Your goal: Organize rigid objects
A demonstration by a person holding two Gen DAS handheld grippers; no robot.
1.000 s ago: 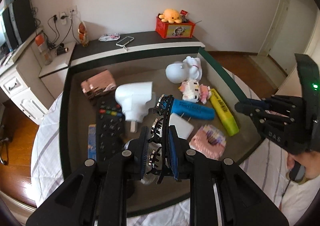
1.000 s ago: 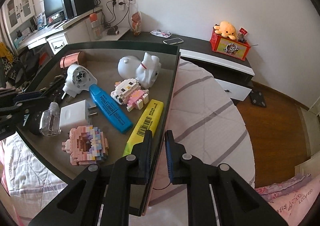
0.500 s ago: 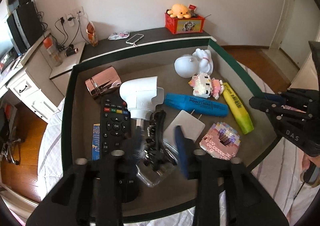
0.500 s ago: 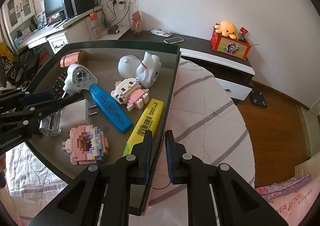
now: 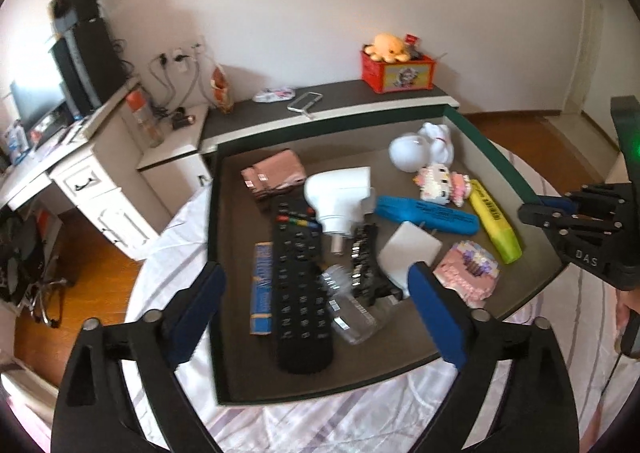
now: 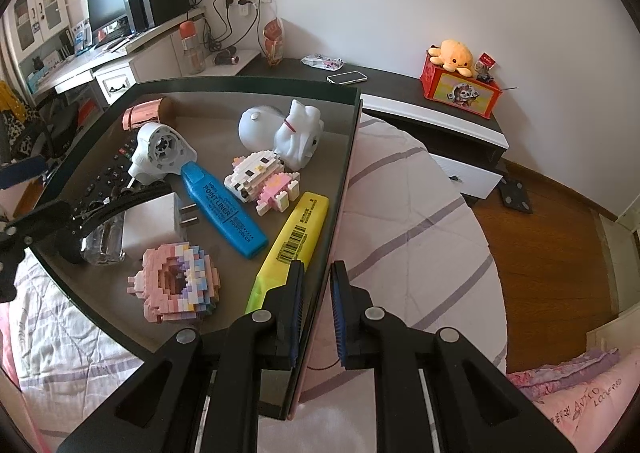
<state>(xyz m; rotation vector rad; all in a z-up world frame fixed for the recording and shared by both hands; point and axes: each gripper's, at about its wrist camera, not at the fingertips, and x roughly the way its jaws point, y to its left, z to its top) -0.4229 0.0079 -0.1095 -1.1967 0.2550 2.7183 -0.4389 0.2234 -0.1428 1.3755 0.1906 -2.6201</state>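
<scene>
- The left wrist view shows the left gripper (image 5: 316, 305) spread wide and grasping nothing, poised above the near end of the tray (image 5: 224, 381); between its fingers lie the black remote (image 5: 300, 293), a clear bottle (image 5: 356, 313) and a black hair clip (image 5: 364, 257).
- The right wrist view alone shows the right gripper (image 6: 316, 309) clenched on the tray's right wall (image 6: 340, 189), one finger inside and one outside.
- In that view the yellow highlighter (image 6: 296, 245) lies just inside the wall, then the pink block donut (image 6: 176, 285), blue highlighter (image 6: 222, 209), block kitten (image 6: 262, 177) and white cat figure (image 6: 296, 137) farther back.
- The left gripper's arm crosses that view's left edge, hiding part of the bottle and the white charger (image 6: 152, 221).
- The remote and the blue book (image 5: 262, 285) beside it show fully only from the left; the picture there is slightly blurred.
- The tray rests on a striped bedspread (image 6: 408, 221).
</scene>
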